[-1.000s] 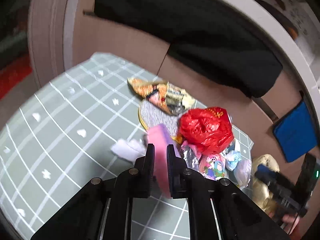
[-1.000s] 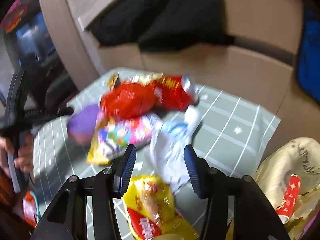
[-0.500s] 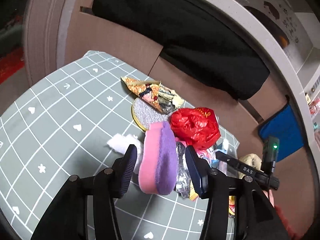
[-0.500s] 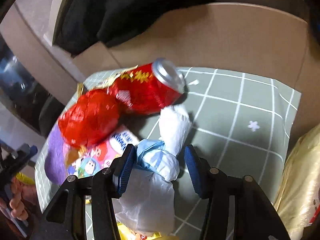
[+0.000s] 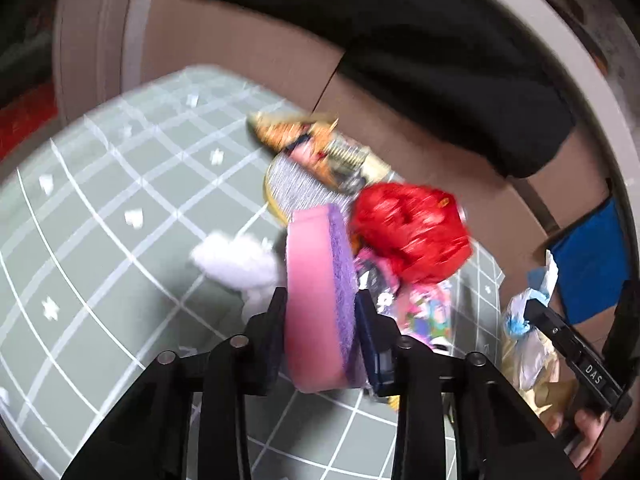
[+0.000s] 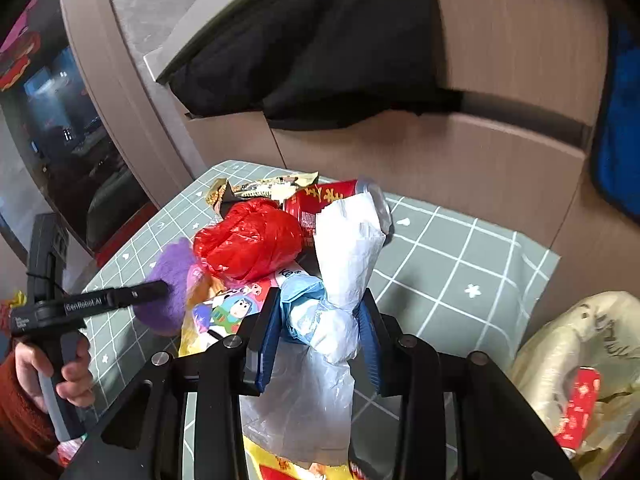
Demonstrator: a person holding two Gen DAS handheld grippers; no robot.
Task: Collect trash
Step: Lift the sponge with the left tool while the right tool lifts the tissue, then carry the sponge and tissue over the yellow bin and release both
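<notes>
A pink and purple sponge (image 5: pixel 316 256) stands on edge between the fingers of my left gripper (image 5: pixel 320 294). Its jaws are closing and both pads touch the sponge. My right gripper (image 6: pixel 320 296) is closing on a knotted white and blue plastic bag (image 6: pixel 344 248), with the pads pressing the bag's bunched middle. The left wrist view has that bag (image 5: pixel 520 320) hanging at the table's right edge from the right gripper (image 5: pixel 536 312). In the right wrist view, the left gripper (image 6: pixel 156 288) reaches the sponge's purple side (image 6: pixel 172 276).
On the green grid cloth (image 5: pixel 100 240) lie a red plastic bag (image 5: pixel 408 232), a snack wrapper (image 5: pixel 320 148), a white tissue (image 5: pixel 236 260), a cartoon wrapper (image 6: pixel 232 308) and a red can (image 6: pixel 324 200). A beige trash bag (image 6: pixel 580 360) sits open beside the table's right edge.
My left gripper opened wide around the sponge, then narrowed onto it. My right gripper came over the white and blue bag, narrowed onto it, and the bag now sits higher between its fingers.
</notes>
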